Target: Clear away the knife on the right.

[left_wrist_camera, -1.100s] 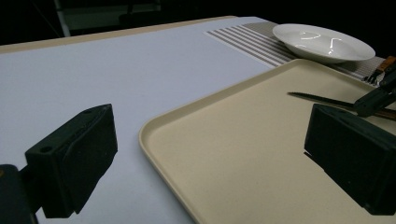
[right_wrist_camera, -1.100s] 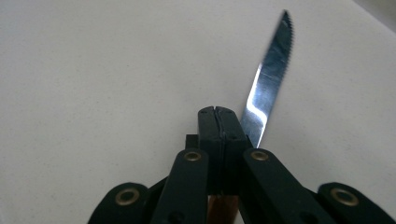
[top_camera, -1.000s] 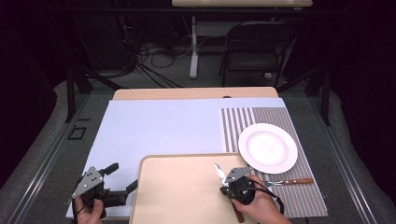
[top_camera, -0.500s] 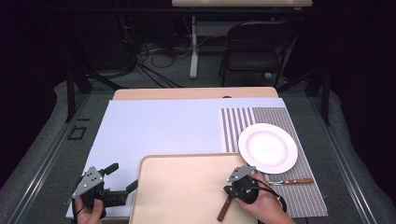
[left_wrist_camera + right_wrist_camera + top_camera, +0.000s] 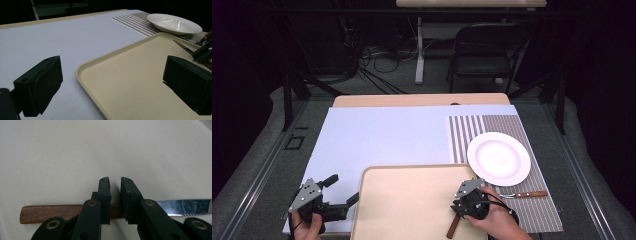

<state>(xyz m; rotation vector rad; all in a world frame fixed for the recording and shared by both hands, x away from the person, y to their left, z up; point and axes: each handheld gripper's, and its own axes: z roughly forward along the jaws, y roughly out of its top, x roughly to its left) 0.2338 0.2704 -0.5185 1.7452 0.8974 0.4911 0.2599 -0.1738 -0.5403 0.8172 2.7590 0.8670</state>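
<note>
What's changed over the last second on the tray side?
The right gripper has tipped the knife from pointing up the tray to handle toward the person, and laid it down. Its jaws have just been opening, with the handle between them and a small gap showing. The left gripper, plate and fork stayed put.

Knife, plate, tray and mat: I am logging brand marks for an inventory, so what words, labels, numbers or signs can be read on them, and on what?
None: no readable text in these views.
Knife: plain wooden handle, bare serrated blade, no stamp visible.
Plate: plain white.
Tray: plain beige.
Striped mat: stripes, no lettering.
Grippers: the right gripper and left gripper show black jaws with no markings.
</note>
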